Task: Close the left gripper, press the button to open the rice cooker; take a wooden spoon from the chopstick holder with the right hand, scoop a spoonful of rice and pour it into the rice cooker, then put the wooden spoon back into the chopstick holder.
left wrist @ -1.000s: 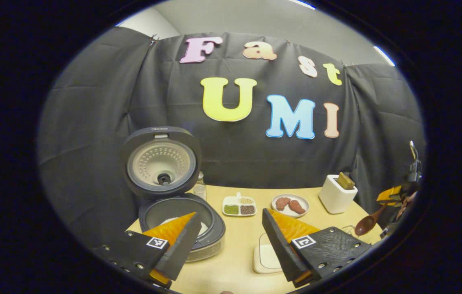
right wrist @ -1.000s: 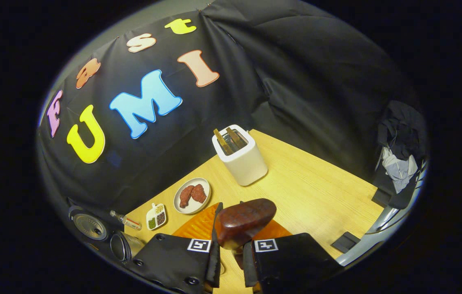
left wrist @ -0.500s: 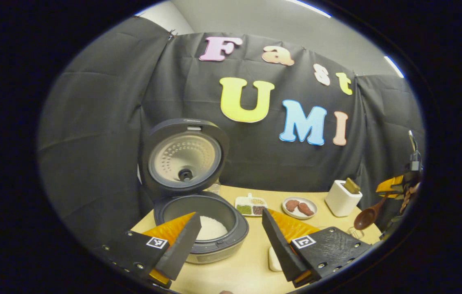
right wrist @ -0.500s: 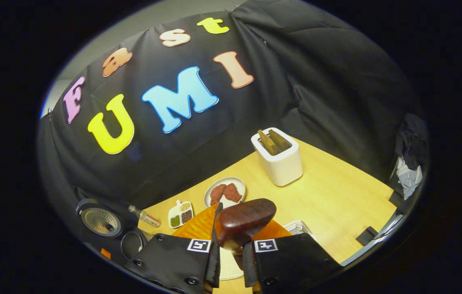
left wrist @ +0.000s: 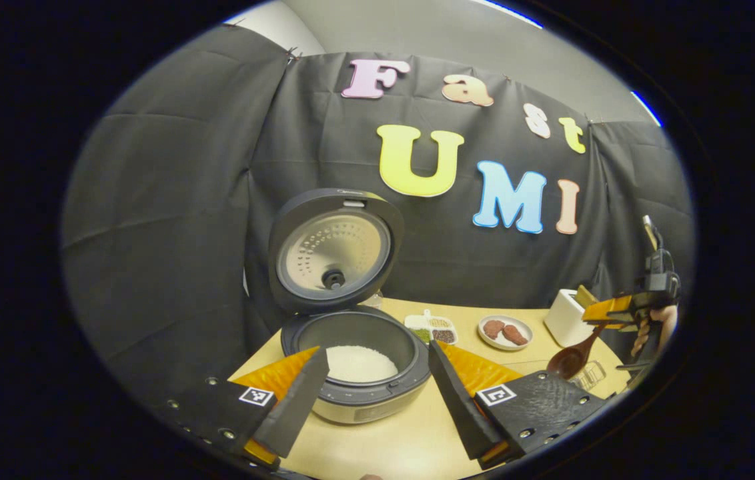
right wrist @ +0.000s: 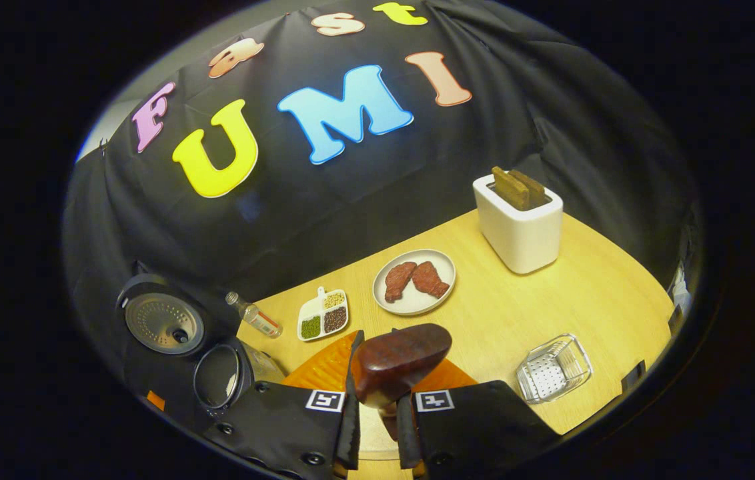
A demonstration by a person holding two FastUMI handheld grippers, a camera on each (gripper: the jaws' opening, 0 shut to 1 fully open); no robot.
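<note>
Swung leftward, right tool (right wrist: 375, 407) grips wooden spoon (right wrist: 399, 363); left tool (left wrist: 377, 387) gapes empty.

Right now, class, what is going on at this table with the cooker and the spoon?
A person holds a tool in each hand. The rice cooker stands with its lid up and white rice in the pot. The right tool is shut on the handle of the wooden spoon, carried above the table. The left tool hangs open in front of the cooker, gripping nothing. The spoon is not yet back in the white chopstick holder.
</note>
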